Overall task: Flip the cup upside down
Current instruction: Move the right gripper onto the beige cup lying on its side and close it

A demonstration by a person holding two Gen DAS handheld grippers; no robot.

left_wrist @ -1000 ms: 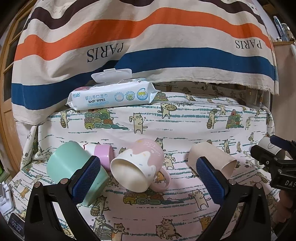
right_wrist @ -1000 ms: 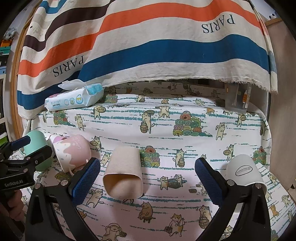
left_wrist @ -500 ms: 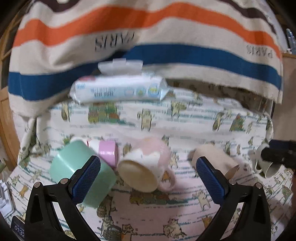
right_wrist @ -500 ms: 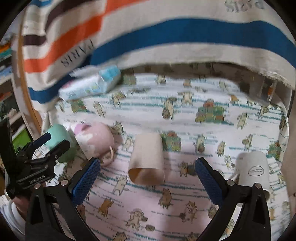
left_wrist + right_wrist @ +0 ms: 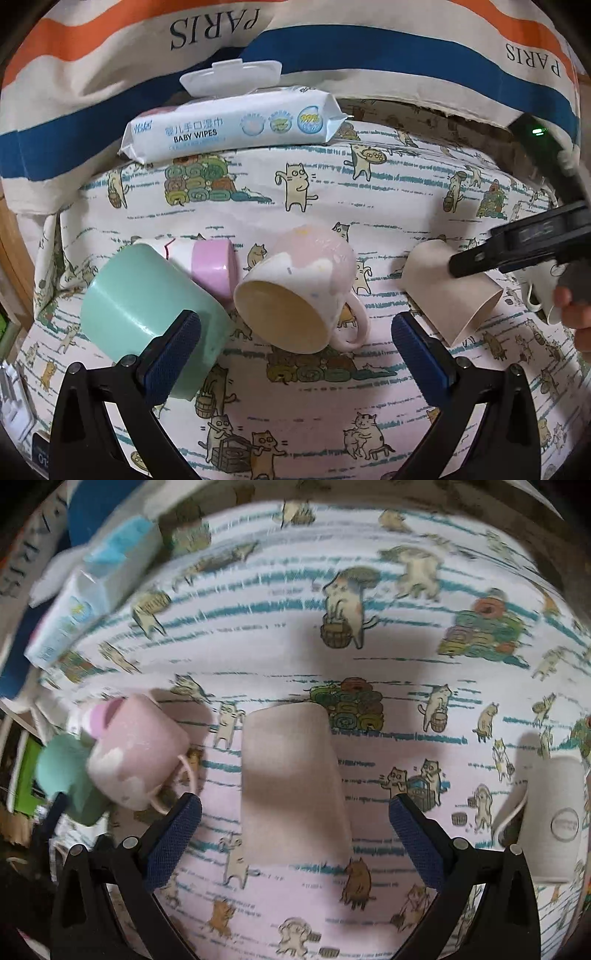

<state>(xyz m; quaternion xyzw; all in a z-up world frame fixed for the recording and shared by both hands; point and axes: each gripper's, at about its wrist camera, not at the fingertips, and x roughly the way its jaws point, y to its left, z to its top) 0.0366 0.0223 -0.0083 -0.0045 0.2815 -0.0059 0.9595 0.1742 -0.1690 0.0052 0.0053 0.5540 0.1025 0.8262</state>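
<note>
Beige cup (image 5: 291, 786) on its side on cat-print cloth (image 5: 406, 672), between wide-open jaws of right gripper (image 5: 295, 827), untouched. Pink mug (image 5: 299, 291) lies left of it, before the left gripper (image 5: 295, 350), also wide, empty. Mint cup (image 5: 147, 314), pink-capped bottle (image 5: 210, 264) crowd the mug; white mug (image 5: 552, 812) right; baby wipes (image 5: 236, 125) behind.

Setting: home, likely living room or bedroom. Evidence: cat-print tablecloth (image 5: 325, 398), striped "PARIS" fabric (image 5: 369, 51) draped behind, baby wipes pack (image 5: 232, 123), household mugs (image 5: 299, 291) lying on cloth, wooden frame at left edge.
</note>
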